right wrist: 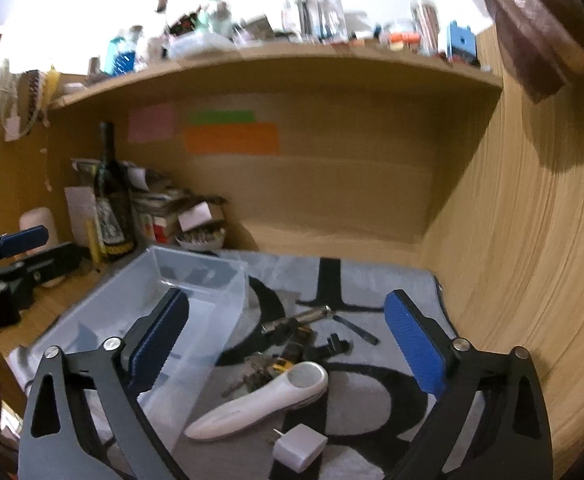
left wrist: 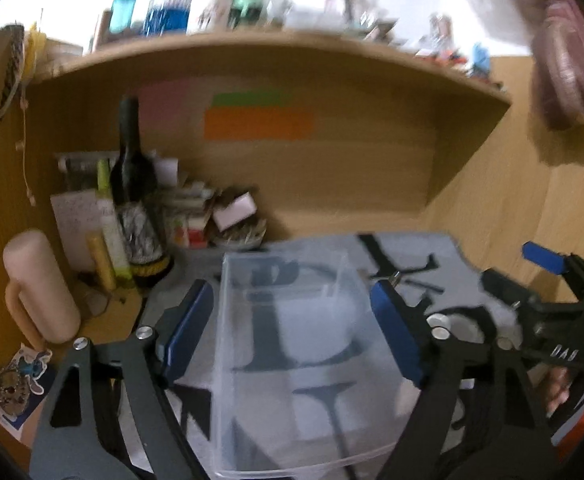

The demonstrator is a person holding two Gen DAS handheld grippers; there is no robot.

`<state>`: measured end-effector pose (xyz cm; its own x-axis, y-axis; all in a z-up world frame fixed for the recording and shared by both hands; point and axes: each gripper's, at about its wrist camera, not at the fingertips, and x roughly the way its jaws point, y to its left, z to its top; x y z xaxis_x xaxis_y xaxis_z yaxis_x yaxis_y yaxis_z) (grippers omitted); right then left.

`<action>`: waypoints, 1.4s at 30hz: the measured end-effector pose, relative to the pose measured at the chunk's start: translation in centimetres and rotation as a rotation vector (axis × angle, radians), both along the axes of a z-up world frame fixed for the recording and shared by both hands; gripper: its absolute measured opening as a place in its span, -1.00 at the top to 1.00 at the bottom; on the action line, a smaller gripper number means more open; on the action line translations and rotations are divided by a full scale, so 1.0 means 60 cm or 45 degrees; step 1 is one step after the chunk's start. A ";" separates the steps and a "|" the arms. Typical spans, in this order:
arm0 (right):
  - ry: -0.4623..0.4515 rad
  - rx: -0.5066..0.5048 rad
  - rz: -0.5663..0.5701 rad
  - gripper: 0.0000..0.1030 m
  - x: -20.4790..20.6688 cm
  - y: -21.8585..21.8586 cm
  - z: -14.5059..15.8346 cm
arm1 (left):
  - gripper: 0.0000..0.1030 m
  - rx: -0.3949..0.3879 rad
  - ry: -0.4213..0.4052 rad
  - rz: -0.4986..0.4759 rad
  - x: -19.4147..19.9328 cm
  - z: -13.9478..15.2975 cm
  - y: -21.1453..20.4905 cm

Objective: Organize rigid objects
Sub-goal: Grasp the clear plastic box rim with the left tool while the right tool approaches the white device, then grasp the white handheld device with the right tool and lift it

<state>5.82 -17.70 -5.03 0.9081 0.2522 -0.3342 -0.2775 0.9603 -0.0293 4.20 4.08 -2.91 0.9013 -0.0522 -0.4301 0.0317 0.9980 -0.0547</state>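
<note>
While both grippers gape, clear bin (right wrist: 196,304) beside white device (right wrist: 260,400)

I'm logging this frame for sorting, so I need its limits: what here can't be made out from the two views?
- Small dark items on the mat, right wrist view: blurred, types unclear.
- Clear bin, left wrist view: near end cut off by the bottom edge.
- Top shelf bottles, left wrist view: blurred and overexposed.
- Right claw, left wrist view: partly cut by the frame edge.

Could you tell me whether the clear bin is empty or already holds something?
Empty: the bin shows only bare walls and floor; the items lie beside it on the mat.
</note>
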 end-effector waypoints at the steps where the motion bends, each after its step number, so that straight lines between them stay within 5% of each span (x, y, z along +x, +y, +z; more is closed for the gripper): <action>1: 0.030 0.000 -0.013 -0.82 0.010 -0.003 -0.004 | -0.44 -0.010 0.037 -0.003 0.010 -0.005 0.009; 12: 0.237 -0.035 -0.123 -0.57 0.075 -0.038 -0.048 | 0.08 -0.064 0.362 0.009 0.095 -0.067 0.088; 15: 0.317 -0.058 -0.162 -0.41 0.093 -0.051 -0.062 | 0.37 -0.127 0.476 -0.020 0.115 -0.087 0.105; 19: 0.435 -0.069 -0.180 -0.20 0.115 -0.064 -0.083 | 0.53 -0.149 0.556 -0.029 0.131 -0.108 0.113; 27: 0.610 -0.022 -0.098 -0.12 0.135 -0.044 -0.103 | 0.80 -0.117 0.581 -0.081 0.137 -0.116 0.102; 42: 0.879 0.083 -0.027 -0.12 0.163 -0.005 -0.142 | 0.81 -0.102 0.563 -0.103 0.129 -0.118 0.103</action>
<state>15.63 -17.98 -13.55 0.4982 0.2758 -0.8220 -0.1927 0.9596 0.2051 11.95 10.29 -10.00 0.6236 -0.1638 -0.7643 0.0655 0.9853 -0.1577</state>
